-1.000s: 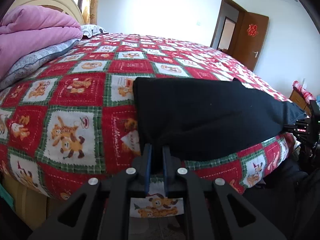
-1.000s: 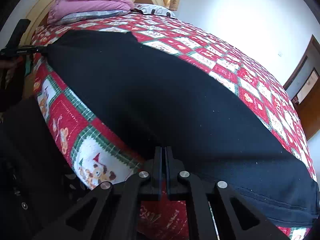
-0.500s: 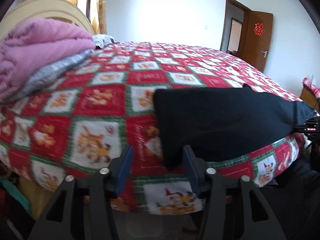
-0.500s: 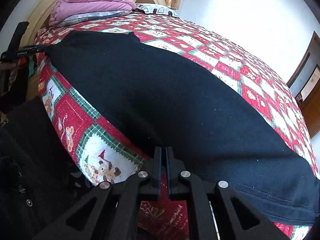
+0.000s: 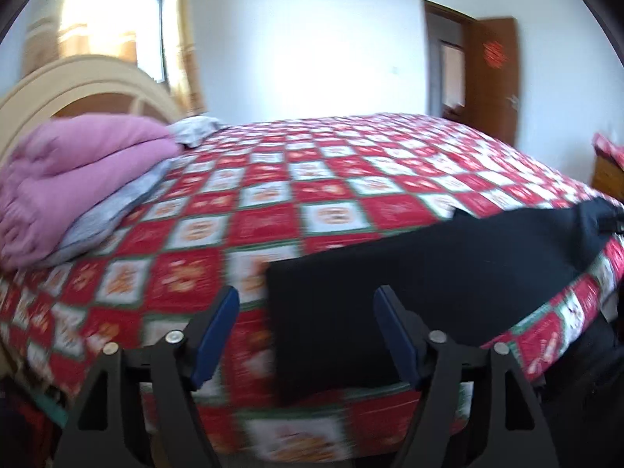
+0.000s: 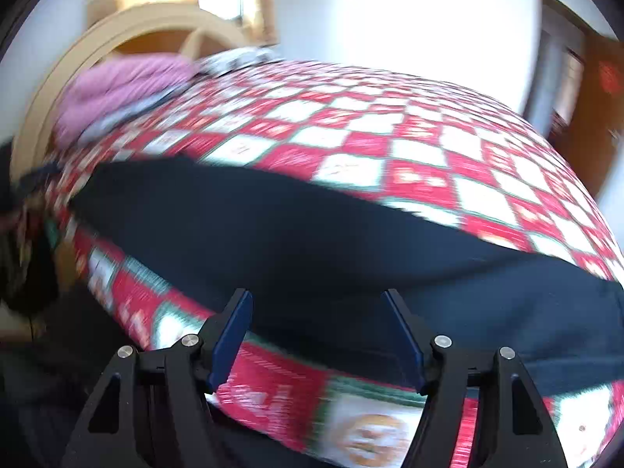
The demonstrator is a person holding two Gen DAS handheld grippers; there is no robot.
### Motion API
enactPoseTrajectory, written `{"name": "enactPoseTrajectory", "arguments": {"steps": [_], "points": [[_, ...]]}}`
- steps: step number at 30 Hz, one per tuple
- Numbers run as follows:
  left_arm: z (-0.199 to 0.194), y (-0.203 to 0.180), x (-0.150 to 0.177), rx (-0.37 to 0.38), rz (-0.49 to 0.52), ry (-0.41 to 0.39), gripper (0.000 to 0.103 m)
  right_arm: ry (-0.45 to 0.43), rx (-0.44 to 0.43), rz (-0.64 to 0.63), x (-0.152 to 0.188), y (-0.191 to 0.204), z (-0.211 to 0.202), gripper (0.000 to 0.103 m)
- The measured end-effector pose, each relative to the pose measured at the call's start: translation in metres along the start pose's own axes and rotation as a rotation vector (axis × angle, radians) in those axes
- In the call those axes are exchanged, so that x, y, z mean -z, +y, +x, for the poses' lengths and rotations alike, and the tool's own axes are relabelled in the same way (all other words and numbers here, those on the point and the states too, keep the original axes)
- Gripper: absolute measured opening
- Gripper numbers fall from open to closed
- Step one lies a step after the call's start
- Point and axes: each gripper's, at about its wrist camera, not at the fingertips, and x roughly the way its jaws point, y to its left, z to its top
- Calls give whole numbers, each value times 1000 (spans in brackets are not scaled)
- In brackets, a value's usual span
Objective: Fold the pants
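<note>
The black pants [image 5: 409,269] lie flat as a long band along the near edge of the bed, one end hanging a little over the side. In the right wrist view they [image 6: 312,234] stretch across the whole width. My left gripper [image 5: 306,314] is open and empty just in front of the pants' left end. My right gripper [image 6: 316,318] is open and empty just in front of the pants' near edge. Both views are motion-blurred.
The bed has a red, white and green checked quilt [image 5: 273,202]. A folded pink blanket [image 5: 74,171] on a grey pillow lies by the cream headboard [image 5: 89,78]. A brown door [image 5: 493,78] stands open at the far right. A wooden nightstand [image 5: 606,175] is at the right.
Both grippers let go of the pants and opened wide. Both pulled back and rose, the views tilting up. The pants stay flat on the bed.
</note>
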Motion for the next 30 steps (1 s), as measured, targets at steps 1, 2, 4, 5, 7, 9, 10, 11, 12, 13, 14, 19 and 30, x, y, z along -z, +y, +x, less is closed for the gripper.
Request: {"name": "enactPoseTrajectory", "arguments": {"steps": [1,2,4,5,7,9,10,11,12,13,14,19,30], "points": [[7,-8,-1,18,9,12,79,-13,18,53,-1,-17,-6,69],[18,-16,-1,34,17,25,79,-32,41,122,-1,-38,-14,69],[32,-22,2,35,8,48,79,-67,97,249,2,-78,-31,69],[43,-21,5,39,-27,74,79,-84,144,320,6,-102,-41,69],[55,-12,11,55,-114,100,79,-112,259,442,17,-144,-63,68],[57,-7,17,60,-170,111,79,-123,323,519,27,-172,-77,67],[58,-8,19,51,-171,113,79,-126,342,559,33,-186,-83,66],[59,-9,21,39,-162,114,79,-130,363,595,38,-198,-90,62],[59,-10,24,26,-153,114,79,-132,385,616,41,-207,-94,60],[58,-11,26,20,-152,112,79,-133,407,641,44,-216,-98,58],[58,-11,27,18,-155,107,79,-136,412,659,46,-222,-100,54],[58,-14,31,4,-155,86,82,-123,399,725,56,-240,-98,51],[62,-22,44,-19,-69,18,91,-171,357,811,74,-264,-92,47]]}}
